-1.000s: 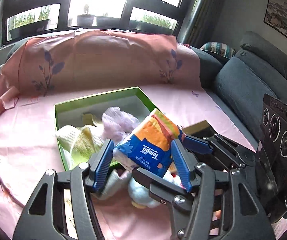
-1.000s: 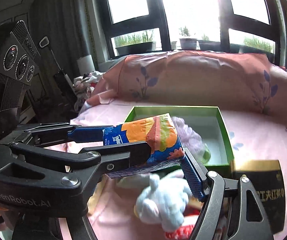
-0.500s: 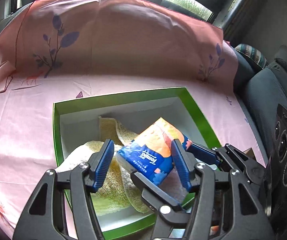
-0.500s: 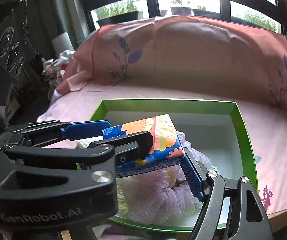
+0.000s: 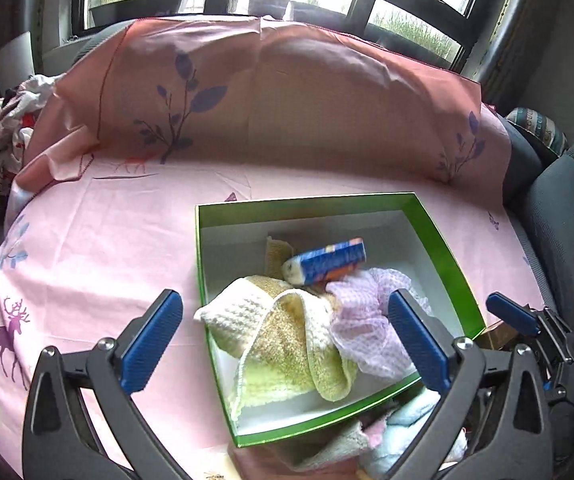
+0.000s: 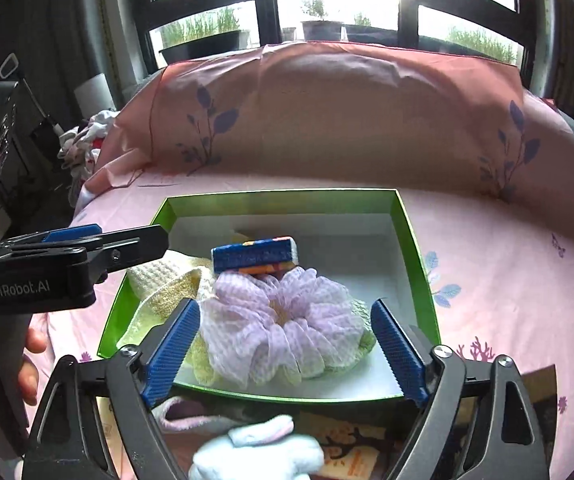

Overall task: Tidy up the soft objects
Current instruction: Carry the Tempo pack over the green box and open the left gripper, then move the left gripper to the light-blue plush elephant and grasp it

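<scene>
A blue and orange tissue pack (image 5: pixel 326 261) (image 6: pixel 254 255) lies inside the green box (image 5: pixel 439 242) (image 6: pixel 411 236), resting on a yellow towel (image 5: pixel 283 344) (image 6: pixel 159 292) and a lilac mesh puff (image 5: pixel 367 316) (image 6: pixel 283 324). My left gripper (image 5: pixel 283 340) is open and empty above the box's near left part. My right gripper (image 6: pixel 283 344) is open and empty over the puff. The left gripper's fingers (image 6: pixel 87 240) show at the left of the right wrist view.
A pale blue plush toy (image 6: pixel 255 452) (image 5: pixel 415 432) and more cloths lie in front of the box. A dark box (image 6: pixel 539 392) sits to its right. Pink sheet covers the bed; a grey sofa (image 5: pixel 567 208) is at right, clothes pile (image 5: pixel 7 128) at left.
Both grippers held the tissue pack between them, carried it over the box and opened. The pack now lies in the box, and both grippers have drawn back.
</scene>
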### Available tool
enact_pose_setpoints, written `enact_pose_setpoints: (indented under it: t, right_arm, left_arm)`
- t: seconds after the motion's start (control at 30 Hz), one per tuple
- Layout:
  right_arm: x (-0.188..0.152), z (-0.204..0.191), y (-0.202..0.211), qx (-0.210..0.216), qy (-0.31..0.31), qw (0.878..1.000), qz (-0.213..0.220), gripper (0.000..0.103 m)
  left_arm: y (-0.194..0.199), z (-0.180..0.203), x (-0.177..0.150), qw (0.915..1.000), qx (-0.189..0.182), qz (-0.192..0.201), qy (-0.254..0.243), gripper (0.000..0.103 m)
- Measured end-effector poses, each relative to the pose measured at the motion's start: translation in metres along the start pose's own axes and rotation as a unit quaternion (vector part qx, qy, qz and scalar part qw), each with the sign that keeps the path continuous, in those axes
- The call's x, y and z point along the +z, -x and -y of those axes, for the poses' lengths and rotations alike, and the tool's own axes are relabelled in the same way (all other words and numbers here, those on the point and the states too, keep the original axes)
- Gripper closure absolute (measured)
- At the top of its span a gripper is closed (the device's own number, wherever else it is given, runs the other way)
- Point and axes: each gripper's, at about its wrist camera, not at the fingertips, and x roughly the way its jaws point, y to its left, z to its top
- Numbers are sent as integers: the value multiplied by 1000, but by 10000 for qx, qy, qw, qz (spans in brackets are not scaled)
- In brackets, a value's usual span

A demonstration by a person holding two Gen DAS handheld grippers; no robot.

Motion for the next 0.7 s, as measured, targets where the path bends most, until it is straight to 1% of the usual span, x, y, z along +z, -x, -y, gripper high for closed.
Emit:
enact_pose_setpoints:
  t: [0.13, 0.23, 0.3, 0.4, 0.6, 0.7]
  right_arm:
    - [-21, 2, 35, 36, -43, 9997, 222, 11]
    - [-39, -3, 62, -88, 51, 9992, 396, 8]
    - [-51, -8, 78, -156, 138, 9984, 524, 8]
    - [-70, -12, 100, -159, 169, 9976, 657, 8]
    - [-105, -11, 121, -65, 172, 9978, 636, 8]
    - [-122, -9, 122, 87, 167, 9984, 525, 8]
  left_arm:
    - [28, 6, -23, 9994, 218, 209, -162, 1]
    - [46, 13, -43, 9986, 351, 320, -243, 1]
    - [56, 18, -58, 9979, 488, 324, -263, 1]
    - [69, 24, -79, 9976, 546, 315, -284, 1]
    - [82, 34, -115, 9984, 459, 153, -304, 1]
    - [86, 38, -131, 9980, 467, 240, -360, 1]
